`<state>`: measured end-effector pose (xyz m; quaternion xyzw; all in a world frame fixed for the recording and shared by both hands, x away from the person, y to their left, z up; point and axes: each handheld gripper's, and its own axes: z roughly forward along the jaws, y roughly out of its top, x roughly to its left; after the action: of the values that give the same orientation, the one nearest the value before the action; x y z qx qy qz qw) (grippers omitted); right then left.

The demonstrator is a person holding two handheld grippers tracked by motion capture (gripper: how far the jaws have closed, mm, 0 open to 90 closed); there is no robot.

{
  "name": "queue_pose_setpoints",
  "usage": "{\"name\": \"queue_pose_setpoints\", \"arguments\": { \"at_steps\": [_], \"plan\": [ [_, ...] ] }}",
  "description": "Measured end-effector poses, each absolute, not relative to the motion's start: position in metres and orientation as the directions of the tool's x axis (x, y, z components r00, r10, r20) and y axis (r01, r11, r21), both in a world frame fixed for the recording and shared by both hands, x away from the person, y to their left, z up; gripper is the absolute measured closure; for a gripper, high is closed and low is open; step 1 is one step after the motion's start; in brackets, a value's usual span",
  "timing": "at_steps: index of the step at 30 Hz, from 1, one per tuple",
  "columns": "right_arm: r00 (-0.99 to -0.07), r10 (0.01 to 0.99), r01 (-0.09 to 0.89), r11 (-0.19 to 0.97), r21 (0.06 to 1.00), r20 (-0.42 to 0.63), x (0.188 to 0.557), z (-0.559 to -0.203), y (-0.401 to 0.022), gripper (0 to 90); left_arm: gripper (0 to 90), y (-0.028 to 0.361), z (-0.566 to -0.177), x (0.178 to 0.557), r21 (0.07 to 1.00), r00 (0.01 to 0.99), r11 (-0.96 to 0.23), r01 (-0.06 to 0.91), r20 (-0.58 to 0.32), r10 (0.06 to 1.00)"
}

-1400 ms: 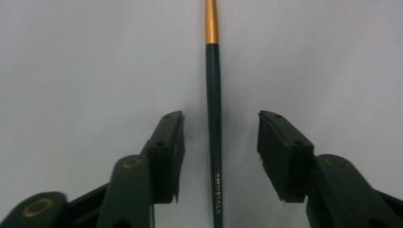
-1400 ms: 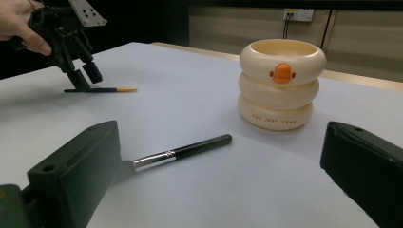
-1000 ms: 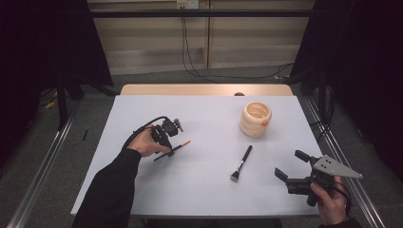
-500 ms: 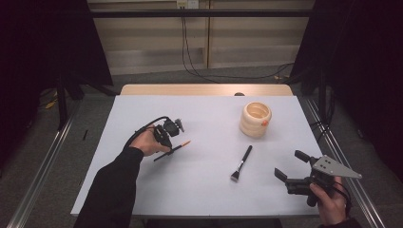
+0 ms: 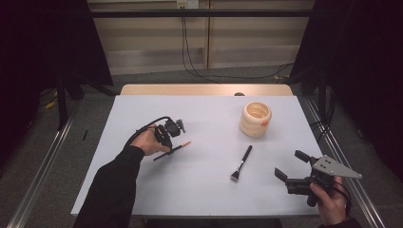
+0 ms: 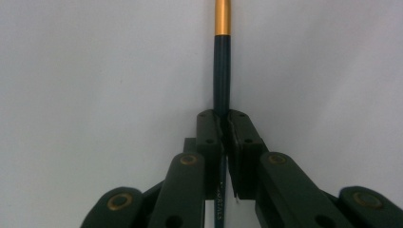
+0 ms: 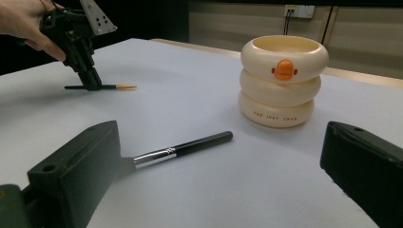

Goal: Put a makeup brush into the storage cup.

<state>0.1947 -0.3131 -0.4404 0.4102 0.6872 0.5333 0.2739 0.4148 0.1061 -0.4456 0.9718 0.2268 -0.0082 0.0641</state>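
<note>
Toward the left edge of the white table (image 5: 142, 194), the left gripper (image 6: 222, 124) had just closed its jaws on a dark pencil (image 6: 221, 71) lying flat; a lift could likely follow. Near the right front corner, the right gripper (image 5: 291, 167) gaped, holding nothing.

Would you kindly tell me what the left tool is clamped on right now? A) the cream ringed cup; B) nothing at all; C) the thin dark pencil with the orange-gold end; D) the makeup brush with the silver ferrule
C: in the left gripper view the left tool has its jaws pressed together on the thin dark pencil, while the makeup brush and the cream ringed cup lie apart on the table.
</note>
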Motion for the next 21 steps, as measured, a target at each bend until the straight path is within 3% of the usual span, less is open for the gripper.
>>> {"name": "queue_pose_setpoints", "arguments": {
  "at_steps": [10, 21],
  "plan": [
    [-0.509, 0.858, 0.283, 0.091, 0.955, 0.069, 0.194, -0.44, -0.314, 0.0, 84.6, 0.119, -0.444, 0.418, 0.165, 0.887, -0.872, 0.462, -0.097, 0.451],
    [-0.506, 0.86, 0.282, 0.089, 0.955, 0.069, 0.195, -0.44, -0.313, 0.0, 84.7, 0.13, -0.427, 0.416, 0.304, 0.851, -0.796, 0.524, -0.137, 0.508]
  ]
}}
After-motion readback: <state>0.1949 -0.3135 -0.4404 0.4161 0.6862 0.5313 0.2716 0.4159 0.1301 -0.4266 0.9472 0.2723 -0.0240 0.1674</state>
